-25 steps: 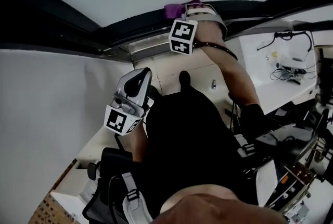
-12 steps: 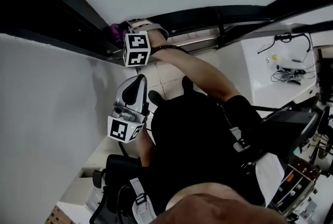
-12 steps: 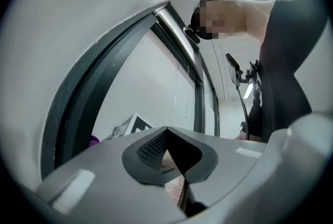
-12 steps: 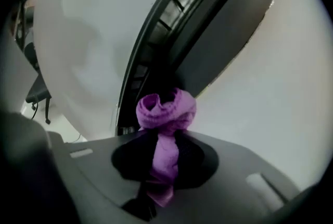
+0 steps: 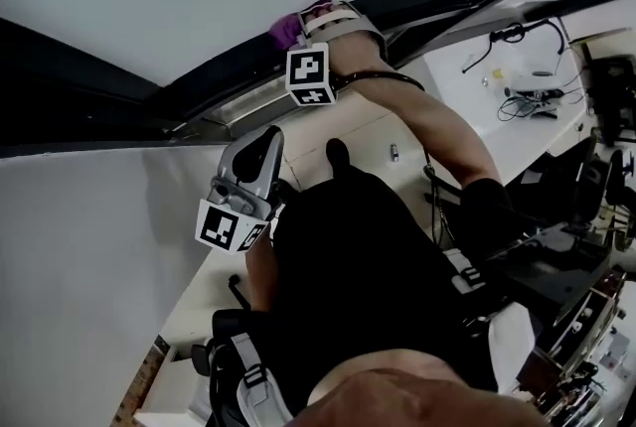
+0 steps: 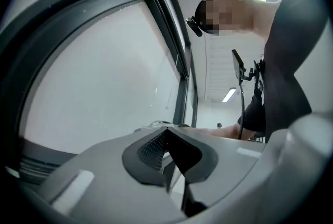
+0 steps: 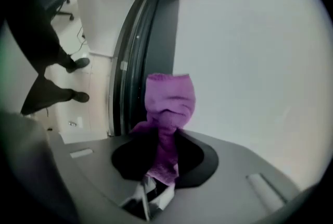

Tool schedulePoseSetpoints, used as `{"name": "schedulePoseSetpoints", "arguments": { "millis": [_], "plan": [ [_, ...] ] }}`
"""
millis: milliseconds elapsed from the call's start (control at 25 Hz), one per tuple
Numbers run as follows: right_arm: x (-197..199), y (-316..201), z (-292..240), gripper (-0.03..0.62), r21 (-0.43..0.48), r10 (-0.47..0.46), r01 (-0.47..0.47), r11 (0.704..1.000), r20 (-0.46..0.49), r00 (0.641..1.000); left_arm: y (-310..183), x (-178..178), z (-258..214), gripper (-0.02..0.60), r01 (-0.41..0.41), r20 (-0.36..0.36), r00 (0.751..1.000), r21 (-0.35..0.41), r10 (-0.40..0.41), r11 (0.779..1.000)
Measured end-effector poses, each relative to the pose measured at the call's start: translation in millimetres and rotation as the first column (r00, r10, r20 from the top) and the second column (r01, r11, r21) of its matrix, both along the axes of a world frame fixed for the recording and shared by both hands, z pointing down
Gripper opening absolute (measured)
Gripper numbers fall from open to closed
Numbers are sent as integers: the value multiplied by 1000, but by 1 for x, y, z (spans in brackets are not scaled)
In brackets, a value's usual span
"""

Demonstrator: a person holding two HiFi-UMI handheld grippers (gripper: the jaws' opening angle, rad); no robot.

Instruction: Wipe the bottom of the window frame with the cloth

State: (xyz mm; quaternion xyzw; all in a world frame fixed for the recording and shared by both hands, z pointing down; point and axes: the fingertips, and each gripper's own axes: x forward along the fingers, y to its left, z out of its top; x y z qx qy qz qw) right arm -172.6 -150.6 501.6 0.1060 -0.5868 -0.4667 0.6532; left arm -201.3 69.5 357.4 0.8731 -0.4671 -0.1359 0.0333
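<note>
A purple cloth is pinched in my right gripper, which is shut on it. The cloth's bunched end presses against the dark window frame, next to the pale glass. In the head view the right gripper reaches forward to the bottom rail of the frame, and the cloth shows at its tip. My left gripper hangs back near the person's body, away from the frame. In its own view the left gripper is shut with nothing in it and points up at the window.
A grey wall fills the left below the frame. Pale floor tiles lie under the right arm. A white desk with cables and a dark chair stand at the right. The person's dark clothing fills the lower middle.
The right gripper carried the cloth left along the bottom rail towards the corner, then back to the right. The left gripper has stayed roughly in place.
</note>
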Motion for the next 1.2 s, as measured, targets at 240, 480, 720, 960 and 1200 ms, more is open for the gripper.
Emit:
{"name": "schedulePoseSetpoints", "arguments": {
  "millis": [240, 480, 720, 960, 1200],
  "plan": [
    [29, -13, -14, 69, 20, 44, -43, 999, -15, 999, -32, 41, -8, 2, -83, 8, 997, 1, 83, 997],
    [48, -6, -12, 73, 8, 48, -48, 999, -29, 998, -45, 46, -6, 2, -79, 21, 997, -23, 80, 997],
    [45, 17, -35, 75, -39, -13, 17, 999, 94, 995, -40, 47, 1, 2, -63, 43, 997, -51, 66, 997],
    [59, 13, -12, 74, -125, -66, 60, 990, -42, 997, -42, 59, -7, 2, -82, 50, 995, -12, 83, 997],
    [68, 64, -4, 75, -168, -176, 148, 975, -169, 970, -36, 34, 10, 2, -26, 6, 1000, -50, 27, 998]
  ]
}}
